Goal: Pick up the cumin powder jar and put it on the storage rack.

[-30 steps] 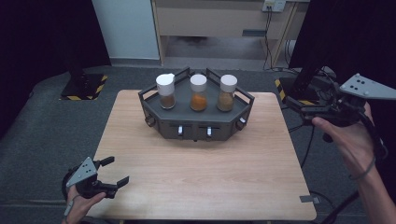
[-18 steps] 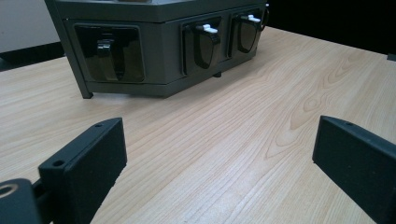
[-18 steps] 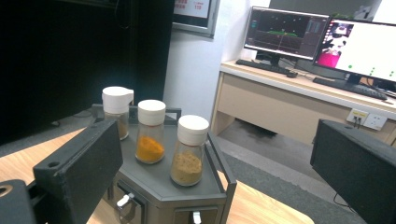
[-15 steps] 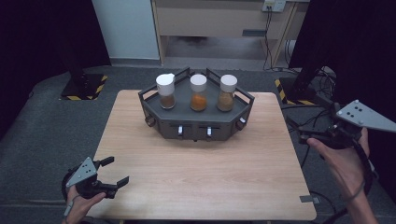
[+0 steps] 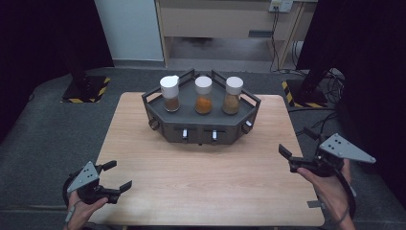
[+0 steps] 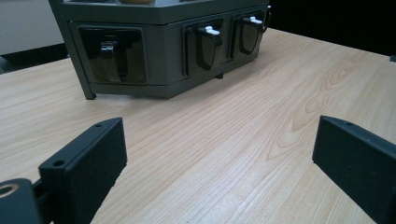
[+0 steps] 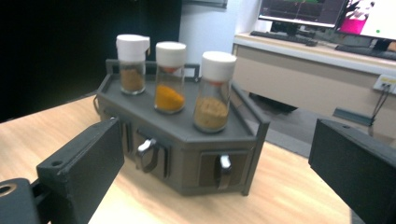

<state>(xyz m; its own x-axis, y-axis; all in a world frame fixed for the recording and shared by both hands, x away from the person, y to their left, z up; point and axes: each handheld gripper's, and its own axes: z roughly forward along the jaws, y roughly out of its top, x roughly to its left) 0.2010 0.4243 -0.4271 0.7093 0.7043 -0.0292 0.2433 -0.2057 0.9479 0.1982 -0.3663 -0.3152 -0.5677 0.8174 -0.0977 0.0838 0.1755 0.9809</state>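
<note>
Right now my right gripper (image 5: 293, 154) hangs at the right edge of the pale wooden table (image 5: 201, 182), its two black jaws spread wide with nothing between them; they have just been easing a little closer together. Ahead of it, well apart, stands the dark grey six-sided rack (image 7: 187, 135) with small drawer handles along its front. On top of the rack stand three clear spice jars with white caps: a brown-filled one (image 7: 132, 65), an orange-filled one (image 7: 170, 77) and a tan-filled one (image 7: 212, 93), in a row. My left gripper (image 5: 115, 179) sits low over the table's near left corner, jaws also wide apart and empty, pointing toward the rack's front.
</note>
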